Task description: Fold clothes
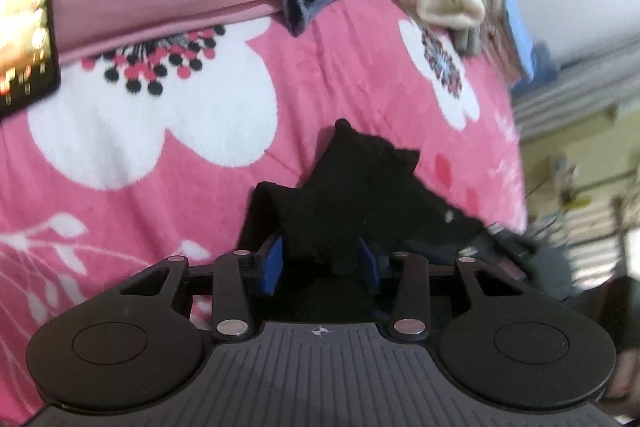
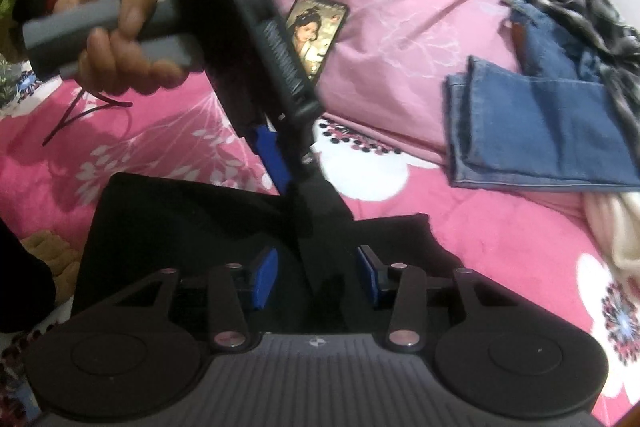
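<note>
A black garment [image 1: 360,187] lies on the pink floral blanket [image 1: 160,147]. In the left wrist view a bunch of it fills the space between the blue pads [image 1: 274,267] of my left gripper [image 1: 322,265], which is shut on it. The right wrist view shows a hand [image 2: 120,27] holding the left gripper [image 2: 296,179] tilted down, pulling the black garment [image 2: 180,219] up into a peak. A narrow strip of that cloth runs between the jaws of my right gripper [image 2: 318,275], which stands open, its pads [image 2: 266,275] apart from the strip.
Folded blue jeans [image 2: 552,135] lie at the right with a grey-black patterned garment [image 2: 580,11] behind them and a cream garment [image 2: 616,227] nearby. A phone with a picture on it [image 2: 318,31] rests on the pink duvet [image 2: 400,7]. The bed's edge [image 1: 516,147] drops off at the right.
</note>
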Demonstrator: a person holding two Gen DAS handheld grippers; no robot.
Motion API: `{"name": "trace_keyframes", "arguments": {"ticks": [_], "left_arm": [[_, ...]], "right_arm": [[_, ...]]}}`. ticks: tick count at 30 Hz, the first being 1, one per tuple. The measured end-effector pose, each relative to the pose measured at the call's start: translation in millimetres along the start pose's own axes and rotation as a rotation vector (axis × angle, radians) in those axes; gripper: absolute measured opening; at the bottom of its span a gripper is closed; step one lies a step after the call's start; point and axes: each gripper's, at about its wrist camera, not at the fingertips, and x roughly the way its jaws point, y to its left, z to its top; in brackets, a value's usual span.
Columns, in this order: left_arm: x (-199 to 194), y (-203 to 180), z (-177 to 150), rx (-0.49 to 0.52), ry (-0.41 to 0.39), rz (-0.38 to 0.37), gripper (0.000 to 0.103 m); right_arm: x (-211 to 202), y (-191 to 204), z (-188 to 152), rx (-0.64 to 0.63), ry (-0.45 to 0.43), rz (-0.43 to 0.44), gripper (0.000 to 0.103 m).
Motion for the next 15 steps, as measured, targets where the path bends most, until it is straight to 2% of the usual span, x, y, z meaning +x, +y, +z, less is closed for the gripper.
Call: {"name": "trace_keyframes", "arguments": {"ticks": [3, 5, 13, 15], "left_arm": [[2, 8, 4, -0.071, 0.005, -0.05, 0.041], [2, 12, 6, -0.095, -0.003, -0.079, 0.041], [-2, 12, 8, -0.091, -0.068, -0.172, 0.041], [-9, 11, 9, -0.054, -0.107, -0.168, 0.043]], "right_arm": [[16, 0, 1, 0.005, 0.01, 0.017, 0.044], [23, -1, 2, 0.007, 0.015, 0.013, 0.038], [38, -9, 4, 0.022, 0.017, -0.02, 0.006], [35, -15, 5, 0.048, 0.006, -0.022, 0.003]]}}
